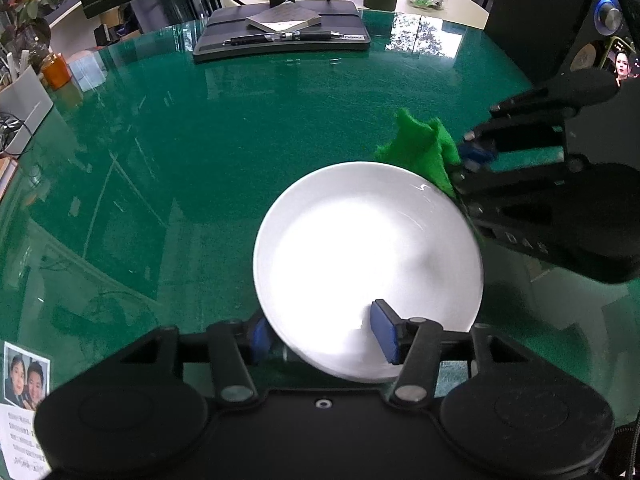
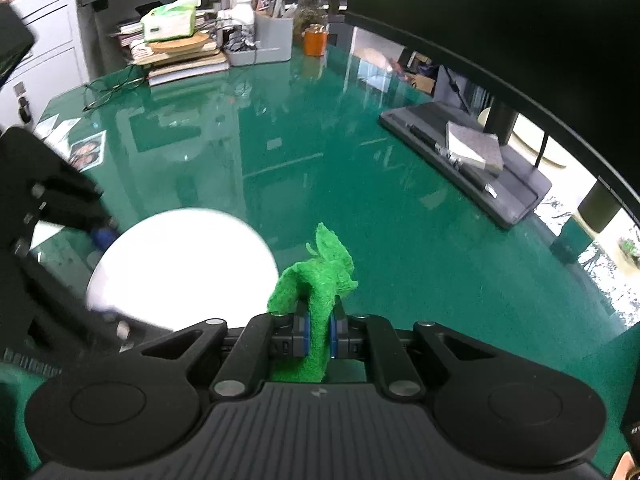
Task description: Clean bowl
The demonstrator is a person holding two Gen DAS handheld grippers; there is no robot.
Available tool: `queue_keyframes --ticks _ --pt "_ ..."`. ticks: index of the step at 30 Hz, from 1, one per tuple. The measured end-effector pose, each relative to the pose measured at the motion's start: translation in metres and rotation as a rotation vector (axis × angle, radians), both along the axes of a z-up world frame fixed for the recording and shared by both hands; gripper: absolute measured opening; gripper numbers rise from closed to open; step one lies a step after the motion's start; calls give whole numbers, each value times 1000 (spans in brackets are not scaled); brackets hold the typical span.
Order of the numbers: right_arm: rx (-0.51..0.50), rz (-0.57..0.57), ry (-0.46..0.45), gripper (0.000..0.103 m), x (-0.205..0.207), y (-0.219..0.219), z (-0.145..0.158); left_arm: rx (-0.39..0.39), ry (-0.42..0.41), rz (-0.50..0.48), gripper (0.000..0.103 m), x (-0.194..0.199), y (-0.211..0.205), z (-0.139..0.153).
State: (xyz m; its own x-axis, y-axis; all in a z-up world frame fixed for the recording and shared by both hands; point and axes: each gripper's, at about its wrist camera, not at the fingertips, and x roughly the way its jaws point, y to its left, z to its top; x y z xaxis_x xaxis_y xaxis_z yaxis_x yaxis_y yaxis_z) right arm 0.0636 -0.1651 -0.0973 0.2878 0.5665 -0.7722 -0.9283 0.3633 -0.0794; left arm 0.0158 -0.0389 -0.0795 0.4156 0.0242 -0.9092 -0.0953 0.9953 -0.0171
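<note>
A white bowl [image 1: 368,264] is held tilted above the green glass table. My left gripper [image 1: 324,338] is shut on its near rim, one blue pad [image 1: 384,330] inside the bowl and the other behind the rim. My right gripper [image 2: 319,330] is shut on a green cloth [image 2: 320,280], which sticks up between the blue pads. In the left wrist view the cloth [image 1: 420,148] touches the bowl's far right rim, with the right gripper [image 1: 464,164] beside it. In the right wrist view the bowl [image 2: 180,268] lies left of the cloth.
A dark monitor stand [image 1: 280,36] with a notebook and pens sits at the table's far side. An orange jar [image 1: 56,70], papers, and a photo [image 1: 24,376] lie at the left. Books, a tissue pack and a grey organiser [image 2: 264,44] stand at the far edge.
</note>
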Motion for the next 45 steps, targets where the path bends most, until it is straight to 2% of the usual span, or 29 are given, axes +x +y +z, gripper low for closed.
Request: queue_keyframes --ticks 3,7,14,17,24,27,30,36,41,45 --pt "-7 0 0 10 1 4 -2 -5 3 4 52 0 0 0" --pt "32 -21 25 10 8 15 1 -6 6 -1 53 0 1 0" --pt "34 -15 72 10 9 0 -4 -12 0 -2 53 -1 1 -1" --pt "44 -32 85 10 15 7 -3 -13 -2 6 53 -2 1 -1" --pt "105 -79 167 9 26 14 -2 -20 0 3 52 -1 2 -2" --pt "88 -91 206 8 24 -2 -5 -42 3 -8 52 -1 6 -2" --pt "48 -55 233 9 16 -16 -12 -52 8 -21 52 0 8 -3" --pt "106 -118 260 9 31 1 -7 -47 13 -31 56 2 7 -4" --pt "158 -179 375 9 43 2 -7 -54 11 -30 56 2 8 -5" --pt "214 -251 551 9 60 -6 -13 -64 5 -27 57 0 9 -5"
